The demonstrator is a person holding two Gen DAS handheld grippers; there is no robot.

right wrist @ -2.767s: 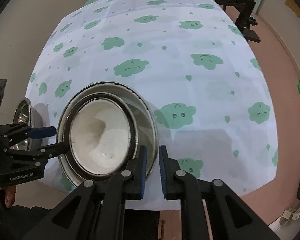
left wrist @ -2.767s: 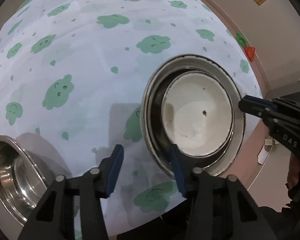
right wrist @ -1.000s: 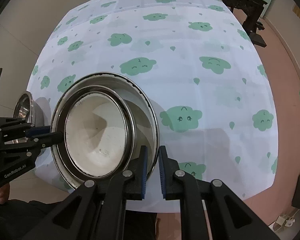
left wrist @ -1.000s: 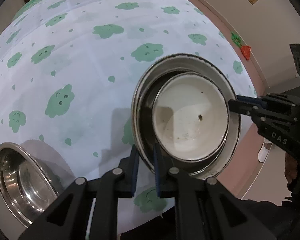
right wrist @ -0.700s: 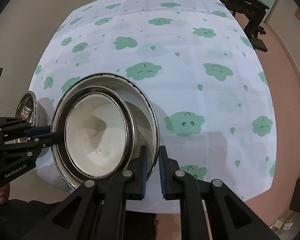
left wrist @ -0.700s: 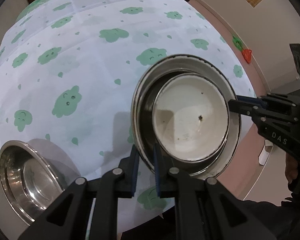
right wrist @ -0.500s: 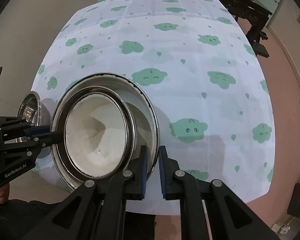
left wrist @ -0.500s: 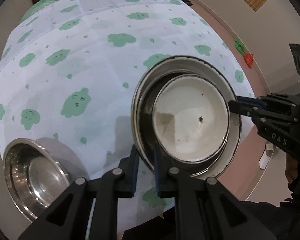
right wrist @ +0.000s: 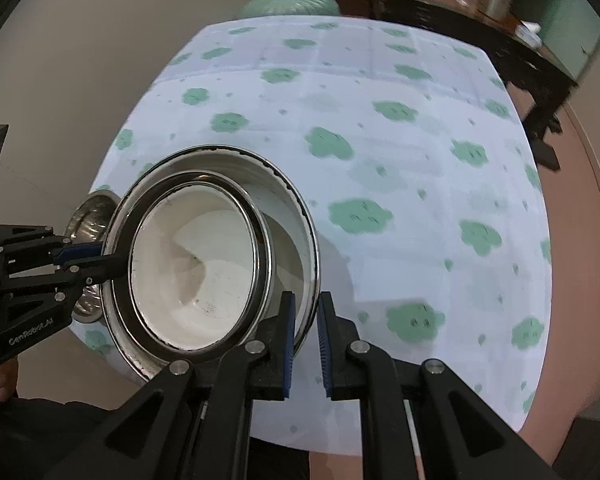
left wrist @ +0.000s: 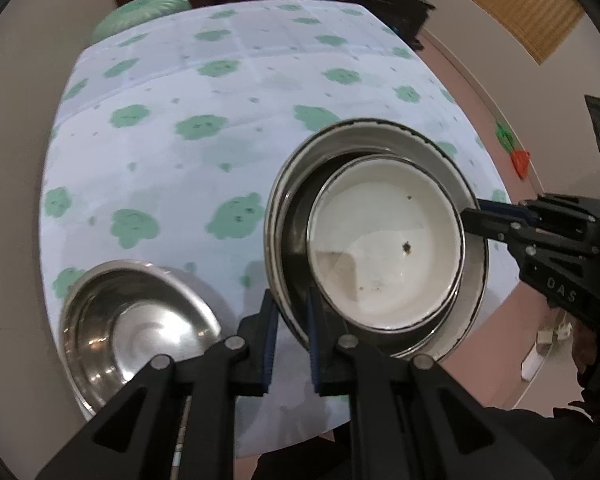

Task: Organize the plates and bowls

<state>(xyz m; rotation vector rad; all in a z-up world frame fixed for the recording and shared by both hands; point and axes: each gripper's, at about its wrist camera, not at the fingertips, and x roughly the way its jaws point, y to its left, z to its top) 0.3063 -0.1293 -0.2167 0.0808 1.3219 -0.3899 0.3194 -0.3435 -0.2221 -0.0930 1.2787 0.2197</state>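
Observation:
A large steel bowl (left wrist: 340, 132) with a white-lined bowl (left wrist: 384, 240) nested inside hangs above the near edge of the cloud-print table (left wrist: 220, 120). My left gripper (left wrist: 290, 312) is shut on its near-left rim. My right gripper (left wrist: 480, 216) is shut on the opposite rim. In the right wrist view the same large bowl (right wrist: 296, 216) and white-lined bowl (right wrist: 196, 264) sit between my right gripper (right wrist: 305, 308) and my left gripper (right wrist: 96, 258). A second steel bowl (left wrist: 140, 328) rests on the table's near-left corner, just left of the held stack, and shows as the steel bowl (right wrist: 90, 212) behind the left gripper.
A green round cushion (left wrist: 144, 12) stands beyond the table's far end. Dark wooden furniture (right wrist: 500, 40) lines the back right. An orange and green object (left wrist: 518, 156) lies at the wall's foot. A hand (right wrist: 4, 380) holds the left gripper.
Both grippers, still shut on the rim, have lifted the nested bowls and carried them left. The table looks farther below, and the steel bowl on it now lies closer to the stack.

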